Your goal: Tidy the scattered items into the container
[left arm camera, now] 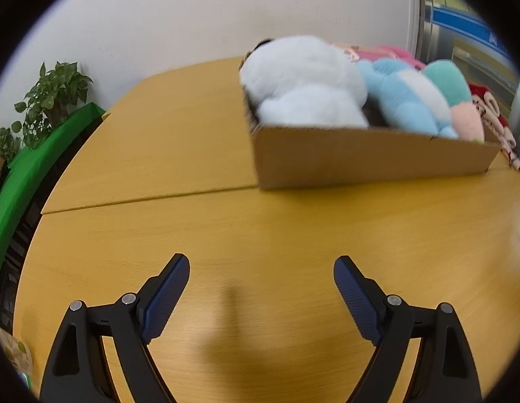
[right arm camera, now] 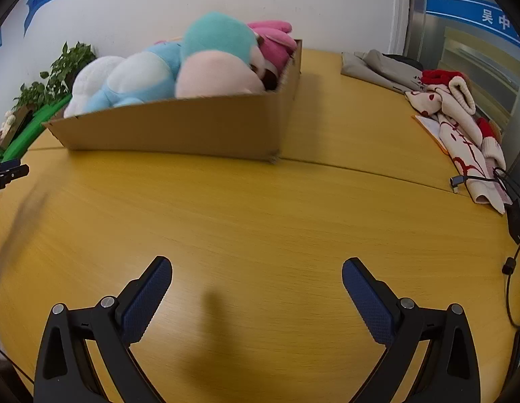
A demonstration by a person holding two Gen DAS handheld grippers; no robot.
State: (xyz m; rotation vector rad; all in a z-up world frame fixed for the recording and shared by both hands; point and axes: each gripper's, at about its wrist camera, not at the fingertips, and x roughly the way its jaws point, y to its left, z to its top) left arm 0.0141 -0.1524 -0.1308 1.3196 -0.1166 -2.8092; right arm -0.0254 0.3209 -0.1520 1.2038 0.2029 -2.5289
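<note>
I see both grippers hanging over the bare yellow wooden surface (left arm camera: pixel 192 154), each with nothing between its blue pads. The left gripper (left arm camera: pixel 261 263) has its jaws spread wide, and so does the right gripper (right arm camera: pixel 256 265).

Ahead of me the cardboard box (left arm camera: pixel 360 158) sits on the surface, well apart from both grippers. It is packed with soft toys that rise above its rim: a white plush toy (left arm camera: pixel 307 80) at the left end, a light blue plush toy (left arm camera: pixel 404 97) beside it, a teal and pink plush toy (right arm camera: pixel 212 57) next along, and a bright pink plush toy (right arm camera: pixel 276 40) at the back.

On the right edge of the surface, well away from the box, lies a heap of red and cream knitwear (right arm camera: pixel 454 114), with grey cloth (right arm camera: pixel 374 63) behind it and black cables (right arm camera: pixel 508 184) near it. A potted plant (left arm camera: pixel 54 90) stands off to the left.
</note>
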